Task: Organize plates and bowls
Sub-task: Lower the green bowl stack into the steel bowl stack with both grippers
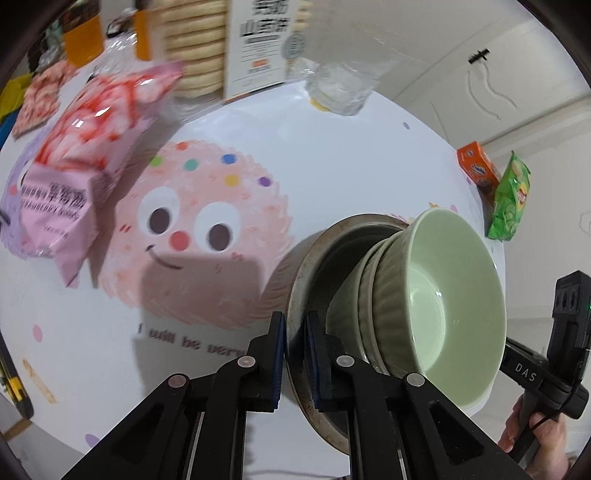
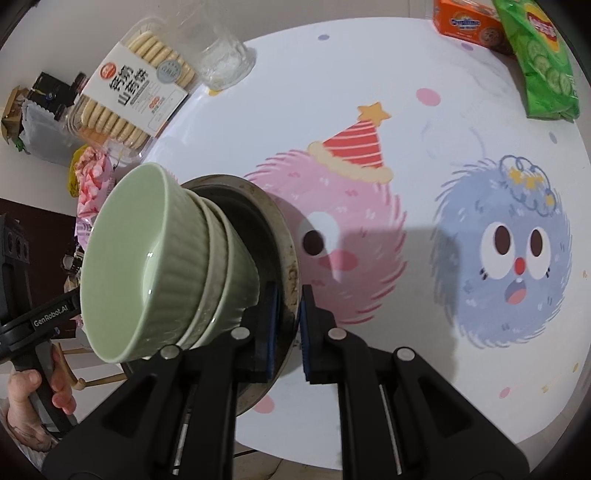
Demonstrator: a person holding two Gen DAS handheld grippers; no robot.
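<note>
Stack: green ribbed bowl nested in two more bowls, all seated in a worn metal plate; the plate's rim lies between the fingers of both grippers.
Left gripper: blue pads clamped on the plate rim, bowls just to the right of the fingers.
Right gripper: pads astride the opposite rim, apparently gripping it; bowls just to the left of the fingers.
Reason for hold: judged a two-sided grip that supports the loaded plate level above the cartoon tablecloth.
Surroundings: strawberry candy bag left of the left fingers; biscuit tray and clear cup ahead; green chip bag and orange box beyond the right fingers.
Obstruction: none near the stack.
</note>
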